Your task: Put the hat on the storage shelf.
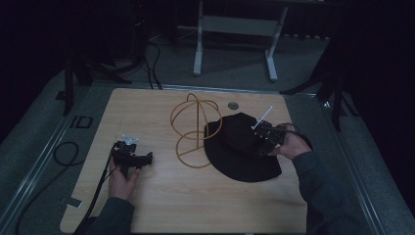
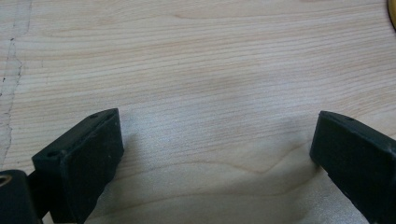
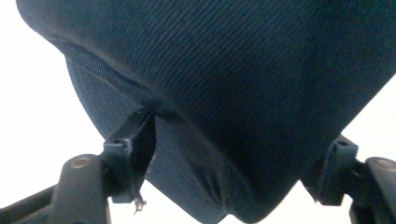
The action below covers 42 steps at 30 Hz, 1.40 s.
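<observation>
My left gripper (image 1: 139, 159) sits low over the near-left part of the table (image 1: 161, 205), held in my left hand (image 1: 122, 181), and its jaws stand wide apart with nothing but bare wood grain between them in the left gripper view (image 2: 212, 154). A thin sliver of yellow shows at the far right edge of that view (too little of it to say what it is). To the right, a black hat (image 1: 240, 152) lies on the table with its brim spread flat toward the near side, and my right gripper (image 1: 262, 137) rests on its crown, my right hand (image 1: 291, 144) behind it. In the right gripper view the dark ribbed fabric of the hat (image 3: 224, 93) bulges between the two jaws, one jaw pressed to each side of it, so the right gripper (image 3: 233, 172) is clamped on the hat. Just left of the hat stands a wire stand (image 1: 195, 129) of tan hoops, its round base flat on the wood and its upper loops rising toward the far side; the hat's left edge touches or overlaps the stand's hoops, though I cannot tell which.
</observation>
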Motion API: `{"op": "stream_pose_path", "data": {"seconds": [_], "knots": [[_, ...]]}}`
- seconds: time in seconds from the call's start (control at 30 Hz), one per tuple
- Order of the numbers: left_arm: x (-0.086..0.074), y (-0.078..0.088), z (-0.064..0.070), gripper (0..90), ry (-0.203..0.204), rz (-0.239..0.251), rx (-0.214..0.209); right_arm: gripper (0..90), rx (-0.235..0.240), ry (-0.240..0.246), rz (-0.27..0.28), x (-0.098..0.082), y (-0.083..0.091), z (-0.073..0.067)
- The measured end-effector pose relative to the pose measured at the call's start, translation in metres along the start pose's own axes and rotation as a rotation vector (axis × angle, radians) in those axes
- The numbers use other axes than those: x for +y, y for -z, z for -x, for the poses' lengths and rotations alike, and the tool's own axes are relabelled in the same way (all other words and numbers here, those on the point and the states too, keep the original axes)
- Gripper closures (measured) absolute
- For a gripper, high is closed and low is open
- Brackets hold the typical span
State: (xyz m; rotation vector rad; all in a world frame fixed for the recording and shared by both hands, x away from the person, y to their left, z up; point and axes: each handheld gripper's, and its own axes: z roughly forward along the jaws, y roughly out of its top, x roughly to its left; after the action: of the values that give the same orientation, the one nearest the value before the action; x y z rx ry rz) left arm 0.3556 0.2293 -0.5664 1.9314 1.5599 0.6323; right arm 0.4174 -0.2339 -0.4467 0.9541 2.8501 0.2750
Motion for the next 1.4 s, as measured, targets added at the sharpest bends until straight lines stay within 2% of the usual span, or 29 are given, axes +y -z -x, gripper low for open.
{"op": "stream_pose_path", "data": {"seconds": [0.23,0.47,0.57,0.77,1.13,1.4], "knots": [[0.0,0.0,0.0,2.8,0.0,0.0,0.0,59.9,0.036,0.018,-0.056,0.007,-0.001,0.004],[0.0,0.0,0.0,2.8,0.0,0.0,0.0,78.6,0.059,0.023,-0.075,0.008,-0.001,0.007],[0.0,0.0,0.0,2.8,0.0,0.0,0.0,84.4,0.048,0.031,-0.082,0.008,0.0,0.007],[0.0,0.0,0.0,2.8,0.0,0.0,0.0,87.5,0.041,0.024,-0.069,0.008,0.006,0.008],[0.0,0.0,0.0,2.8,0.0,0.0,0.0,87.9,0.029,0.024,-0.026,0.004,0.019,0.011],[0.0,0.0,0.0,2.8,0.001,0.0,0.0,88.0,0.025,0.028,-0.016,0.004,0.028,0.013]]}}
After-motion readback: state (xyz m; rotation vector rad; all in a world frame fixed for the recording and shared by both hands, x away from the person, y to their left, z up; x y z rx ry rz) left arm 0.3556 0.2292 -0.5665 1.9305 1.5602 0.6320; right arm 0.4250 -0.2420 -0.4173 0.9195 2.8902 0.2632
